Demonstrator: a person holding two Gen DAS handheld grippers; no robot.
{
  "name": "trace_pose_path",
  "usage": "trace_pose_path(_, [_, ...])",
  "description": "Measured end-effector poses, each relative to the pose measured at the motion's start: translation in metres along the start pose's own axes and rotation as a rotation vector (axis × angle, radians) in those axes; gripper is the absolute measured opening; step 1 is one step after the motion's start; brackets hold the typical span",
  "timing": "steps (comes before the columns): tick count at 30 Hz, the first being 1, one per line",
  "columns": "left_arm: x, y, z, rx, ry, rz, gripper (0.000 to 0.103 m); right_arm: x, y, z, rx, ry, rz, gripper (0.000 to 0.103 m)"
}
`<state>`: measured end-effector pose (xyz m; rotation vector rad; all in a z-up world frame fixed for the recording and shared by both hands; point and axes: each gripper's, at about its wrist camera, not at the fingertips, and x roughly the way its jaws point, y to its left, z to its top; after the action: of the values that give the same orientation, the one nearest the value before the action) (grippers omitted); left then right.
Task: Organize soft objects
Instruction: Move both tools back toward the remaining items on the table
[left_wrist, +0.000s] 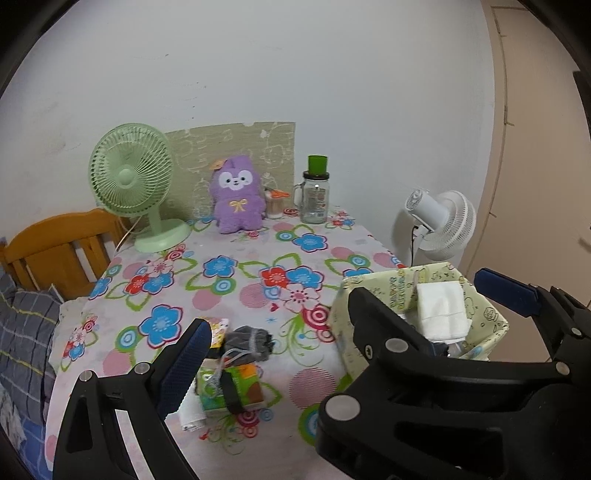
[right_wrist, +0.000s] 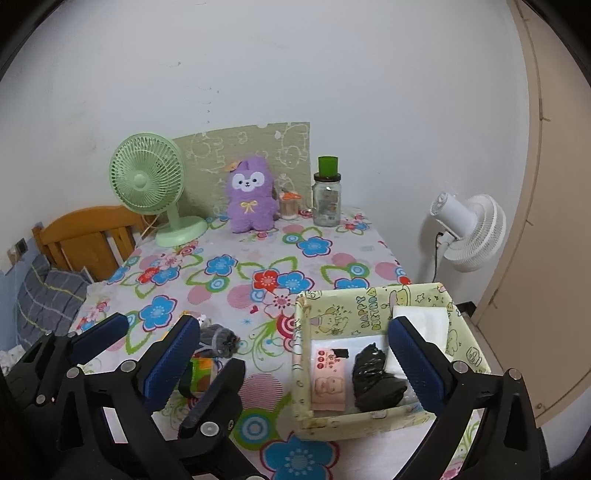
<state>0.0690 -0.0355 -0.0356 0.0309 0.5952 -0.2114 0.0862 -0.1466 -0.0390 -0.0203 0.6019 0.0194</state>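
A pale green patterned box (right_wrist: 373, 421) stands at the table's right front. In it lie a white folded cloth (right_wrist: 421, 321), a black bundle (right_wrist: 373, 376) and a pink packet (right_wrist: 328, 384). The box also shows in the left wrist view (left_wrist: 487, 317). A grey pouch (left_wrist: 249, 341) and a green tissue pack (left_wrist: 236, 391) lie left of the box, with a white roll (left_wrist: 192, 415) beside them. My left gripper (left_wrist: 343, 325) is open and empty above these. My right gripper (right_wrist: 295, 354) is open and empty over the box's left wall. A purple plush (right_wrist: 253, 195) sits at the back.
A green desk fan (right_wrist: 147, 184) stands at the back left, a glass jar with a green cap (right_wrist: 327, 195) at the back right. A white floor fan (right_wrist: 469, 229) stands beyond the table's right edge. A wooden bed frame (right_wrist: 88, 236) and a grey pillow (right_wrist: 48, 299) are at left.
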Motion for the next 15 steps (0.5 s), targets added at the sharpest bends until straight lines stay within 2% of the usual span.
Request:
trace_pose_path(10, [-0.002, 0.041, -0.013, -0.025, 0.017, 0.039, 0.097, 0.014, 0.042, -0.008, -0.010, 0.044, 0.030, 0.103])
trace_pose_path(15, [-0.001, 0.058, -0.021, -0.021, 0.027, 0.053, 0.097, 0.021, 0.059, -0.016, -0.011, 0.055, 0.073, 0.103])
